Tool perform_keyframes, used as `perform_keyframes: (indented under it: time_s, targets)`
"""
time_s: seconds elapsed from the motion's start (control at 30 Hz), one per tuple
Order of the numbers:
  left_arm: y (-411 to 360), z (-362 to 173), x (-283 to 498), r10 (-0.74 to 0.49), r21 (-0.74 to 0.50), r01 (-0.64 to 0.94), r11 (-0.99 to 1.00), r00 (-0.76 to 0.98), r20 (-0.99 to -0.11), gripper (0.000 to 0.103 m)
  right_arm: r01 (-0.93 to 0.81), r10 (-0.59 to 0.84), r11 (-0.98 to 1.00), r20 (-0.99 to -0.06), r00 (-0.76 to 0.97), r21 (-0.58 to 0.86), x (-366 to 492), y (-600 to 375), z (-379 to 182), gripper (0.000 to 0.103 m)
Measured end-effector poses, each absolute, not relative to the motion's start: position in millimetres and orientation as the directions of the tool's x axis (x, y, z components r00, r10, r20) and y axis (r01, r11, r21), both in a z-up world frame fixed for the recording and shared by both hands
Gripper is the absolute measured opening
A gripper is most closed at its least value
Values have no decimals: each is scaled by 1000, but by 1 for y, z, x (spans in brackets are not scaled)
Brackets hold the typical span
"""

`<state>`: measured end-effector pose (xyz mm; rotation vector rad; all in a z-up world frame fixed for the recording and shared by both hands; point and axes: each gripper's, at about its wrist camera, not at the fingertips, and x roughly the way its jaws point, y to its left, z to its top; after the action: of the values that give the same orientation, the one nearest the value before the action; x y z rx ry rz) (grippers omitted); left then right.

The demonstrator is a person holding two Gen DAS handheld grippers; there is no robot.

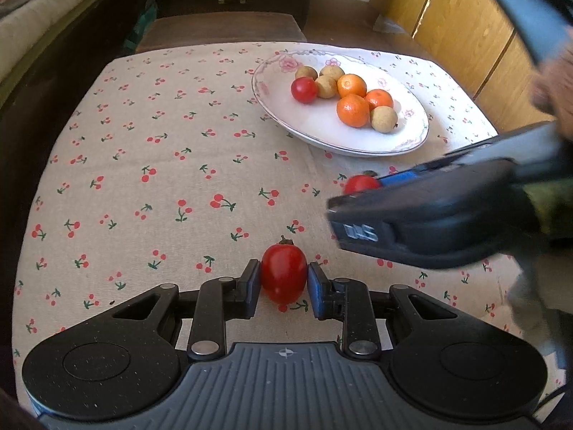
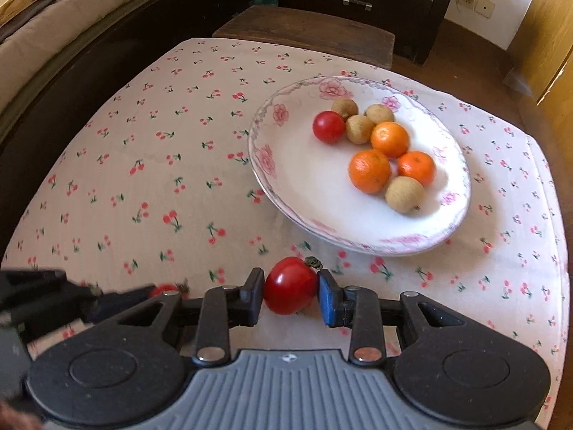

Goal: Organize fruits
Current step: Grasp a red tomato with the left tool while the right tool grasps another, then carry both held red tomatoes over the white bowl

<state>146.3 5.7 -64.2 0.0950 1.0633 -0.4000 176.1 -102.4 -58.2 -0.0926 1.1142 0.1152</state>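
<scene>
Flanking plate: tomato-clamping hand-held grippers

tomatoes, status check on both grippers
Left gripper shut on tomato. Right gripper shut on second tomato. Plate ahead holds eight fruits. Path clear.

White lettering, blurred and seen upside down so that it cannot be read with certainty, is carried on the black body of the right gripper, and a small crosshair sign is stamped on each gripper's ribbed grey base.
</scene>
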Motion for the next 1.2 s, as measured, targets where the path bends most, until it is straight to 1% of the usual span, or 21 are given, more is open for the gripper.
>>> perform_keyframes:
  time_s: [0.27, 0.4, 0.6, 0.77, 0.87, 1.0, 1.2]
  targets:
    - [1, -66, 147, -263, -97, 370, 924, 431, -863, 37, -143, 26, 989, -897, 442, -42, 144, -130, -53, 33]
    - [-1, -68, 150, -263, -92, 374, 923, 439, -859, 42, -140, 34, 990, -899, 437, -31, 129, -145, -54, 33]
    - [2, -65, 154, -266, -118, 340, 933, 433, -861, 43, -140, 69, 990, -896, 439, 8, 115, -162, -54, 33]
    - [-9, -66, 149, -208, -53, 333, 941, 451, -868, 41, -149, 90, 988, -892, 443, 25, 113, -172, -54, 33]
    - [-13, -65, 146, -175, -29, 305, 952, 463, -869, 35, -155, 94, 988, -893, 440, 27, 112, -176, -56, 33]
    - [-20, -64, 142, -132, 12, 286, 958, 477, -869, 35, -156, 101, 987, -889, 446, 34, 109, -182, -54, 33]
    - [-32, -55, 125, -129, 28, 300, 954, 490, -862, 35, -164, 102, 986, -876, 472, 27, 102, -181, -45, 33]
